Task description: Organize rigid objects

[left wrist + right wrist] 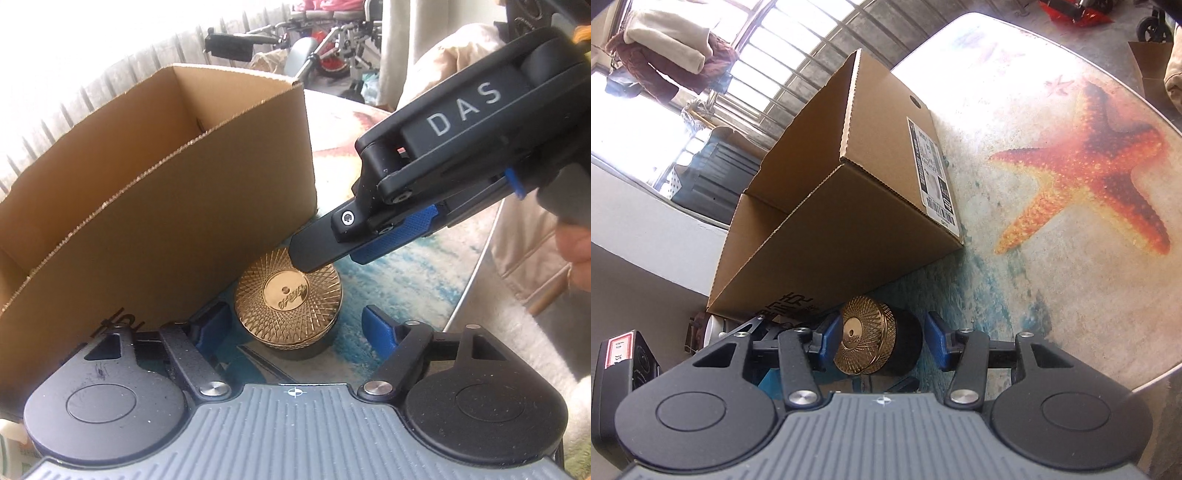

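A black jar with a patterned gold lid (288, 299) stands upright on the table, close against the cardboard box (166, 206). My left gripper (295, 315) straddles the jar, open, with a gap between each blue pad and the jar. My right gripper (314, 256) comes in from the right, and its fingertip overlaps the far rim of the lid. In the right wrist view the jar (871, 339) shows between the tips of the right gripper (882, 332). A thin gap shows at the right pad (936, 339), so it reads as open.
The open-topped box (831, 221) bears a shipping label and fills the left of the table. The glass tabletop has a starfish print (1089, 177), and its curved edge (472, 288) runs at the right. A person's hand (576, 258) holds the right gripper. Wheelchairs (332, 48) stand behind.
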Demonstrator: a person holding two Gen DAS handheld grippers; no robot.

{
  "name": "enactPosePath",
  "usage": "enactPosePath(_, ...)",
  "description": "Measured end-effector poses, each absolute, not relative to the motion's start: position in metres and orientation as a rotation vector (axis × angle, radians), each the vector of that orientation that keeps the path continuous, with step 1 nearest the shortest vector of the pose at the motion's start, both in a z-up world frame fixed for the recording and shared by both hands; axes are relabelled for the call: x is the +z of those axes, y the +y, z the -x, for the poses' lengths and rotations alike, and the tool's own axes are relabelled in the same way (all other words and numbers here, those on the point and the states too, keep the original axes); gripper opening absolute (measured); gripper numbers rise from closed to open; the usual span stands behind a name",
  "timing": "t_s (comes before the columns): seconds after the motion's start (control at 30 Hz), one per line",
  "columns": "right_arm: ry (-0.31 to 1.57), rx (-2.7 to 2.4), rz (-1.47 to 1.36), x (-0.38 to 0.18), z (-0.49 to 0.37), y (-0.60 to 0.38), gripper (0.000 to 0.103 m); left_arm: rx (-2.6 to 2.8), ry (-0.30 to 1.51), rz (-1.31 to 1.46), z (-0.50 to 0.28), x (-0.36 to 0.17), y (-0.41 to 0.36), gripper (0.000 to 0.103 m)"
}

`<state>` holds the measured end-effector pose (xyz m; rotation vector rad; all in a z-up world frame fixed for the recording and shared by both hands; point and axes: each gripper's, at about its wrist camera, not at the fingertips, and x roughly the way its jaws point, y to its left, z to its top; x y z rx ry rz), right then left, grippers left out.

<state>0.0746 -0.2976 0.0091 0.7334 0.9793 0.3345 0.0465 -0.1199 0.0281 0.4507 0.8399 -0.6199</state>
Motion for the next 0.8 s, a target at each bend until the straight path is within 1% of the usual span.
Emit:
enactPosePath(0.03, 0.984, 0.338, -0.73, 0.009, -0.076, -0.295, 0.052, -0.617, 0.849, -0.44, -0.047, 0.027, -0.119, 0.076)
enactPosePath(0.1, 0.993, 0.341, -0.721, 0.008, -0.077, -0.291, 0.052, -0.611, 0.863, -0.421, -0.048, 0.025, -0.116, 0.072)
enactPosePath(0.47, 1.025, 0.354, -0.713, 0.0, -0.084, -0.278, 0.052, -0.608, 0.884, -0.333, -0.042, 0.025, -0.101, 0.06)
enactPosePath(0.8, 1.024, 0.349, -0.699, -0.001, -0.087, -0.277, 0.052, -0.607, 0.893, -0.304, -0.04, 0.023, -0.088, 0.057)
